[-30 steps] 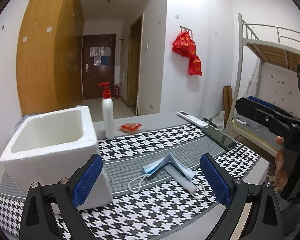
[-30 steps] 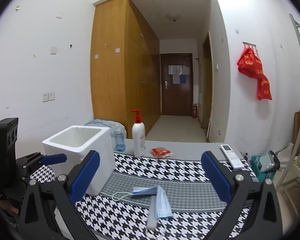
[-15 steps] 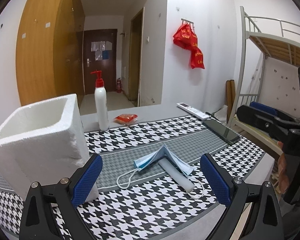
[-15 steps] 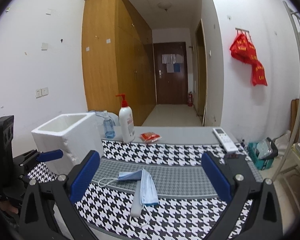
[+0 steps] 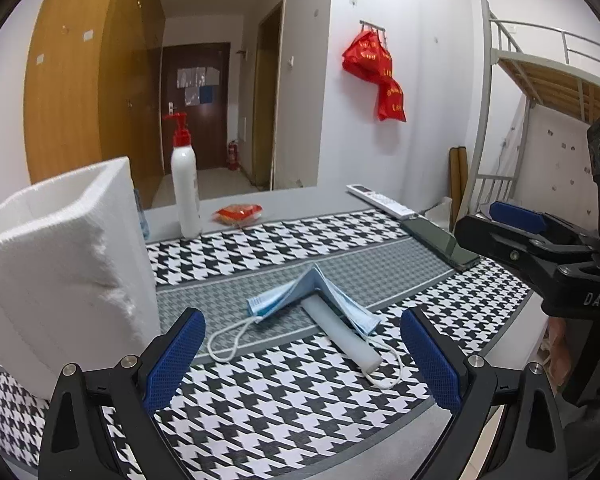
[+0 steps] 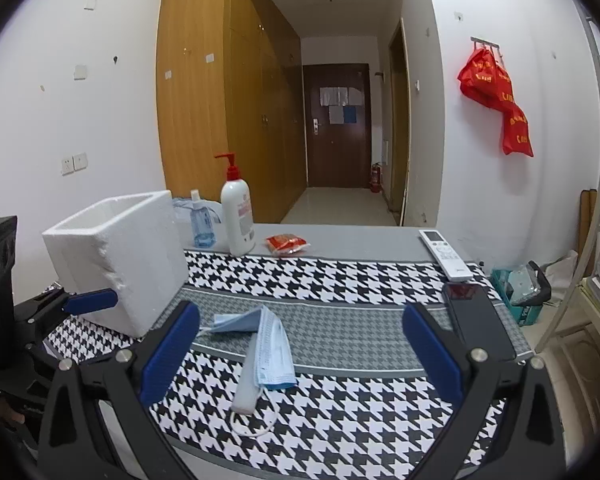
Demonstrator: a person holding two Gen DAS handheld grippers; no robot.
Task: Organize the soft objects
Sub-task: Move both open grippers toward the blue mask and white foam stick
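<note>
A light blue face mask [image 5: 312,300] [image 6: 268,340] with white ear loops lies folded on the houndstooth cloth, draped over a pale grey tube [image 5: 342,334] [image 6: 248,376]. A white foam box [image 5: 60,256] [image 6: 120,256] stands open-topped at the left. My left gripper [image 5: 302,354] is open, low over the table's near edge, with the mask just beyond its fingers. My right gripper [image 6: 300,350] is open too, over the near edge and facing the mask. Both hold nothing. The right gripper [image 5: 516,228] also shows at the right of the left wrist view.
A white pump bottle [image 5: 185,192] [image 6: 238,216], a small blue bottle [image 6: 202,222] and a red packet [image 5: 239,213] [image 6: 287,243] stand at the back. A white remote [image 6: 446,255] and a dark phone [image 5: 440,240] [image 6: 476,320] lie at the right. A bunk frame [image 5: 540,76] rises beyond.
Both grippers have dropped lower and come closer to the table; the mask and foam box loom larger. Nothing on the table has moved, and both grippers stay open.
</note>
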